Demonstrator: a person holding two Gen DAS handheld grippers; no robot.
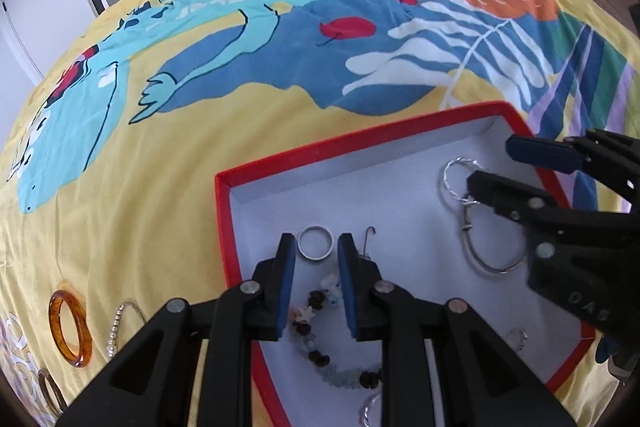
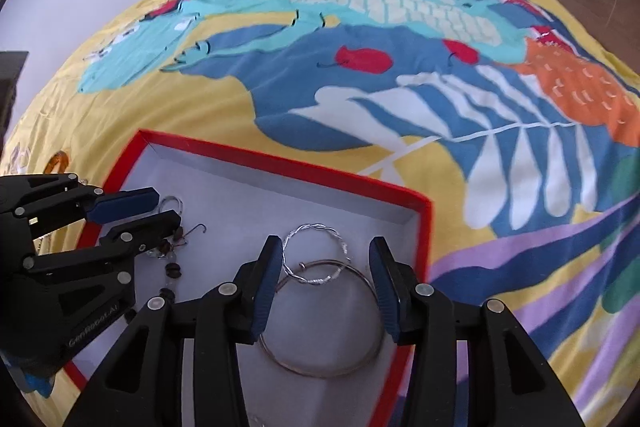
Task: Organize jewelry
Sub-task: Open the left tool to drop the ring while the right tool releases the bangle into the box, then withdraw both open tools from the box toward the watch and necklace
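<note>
The work surface is a bed (image 1: 120, 167) covered with a yellow spread printed with blue, teal and orange shapes. A shallow box (image 1: 224, 219) with red walls and a white floor lies on the spread, near the bed edge closest to the cameras.

Left gripper (image 1: 316, 247): jaws spread, nothing pinched. It points steeply down over the box's left part. A plain silver ring (image 1: 316, 242) lies flat on the box floor in the gap between the two blue pads; neither pad presses on it. Below the ring, a beaded bracelet (image 1: 316, 311) of dark and pale beads lies on the floor, partly hidden by the jaws. A small hook-shaped earring (image 1: 370, 233) lies just beside the right pad.

Right gripper (image 2: 326, 259): jaws spread, nothing pinched. It points steeply down over the box's right part. A twisted silver bangle (image 2: 316, 255) and a larger plain silver bangle (image 2: 320, 319) lie overlapping on the floor in the gap between the pads, near the box's far right corner.

Outside the box, on the spread to its left: an amber bangle (image 1: 70, 327), a chain of small pale stones (image 1: 118, 327) just beside it, and a brownish hoop (image 1: 50, 389) cut off by the frame's lower left edge.
</note>
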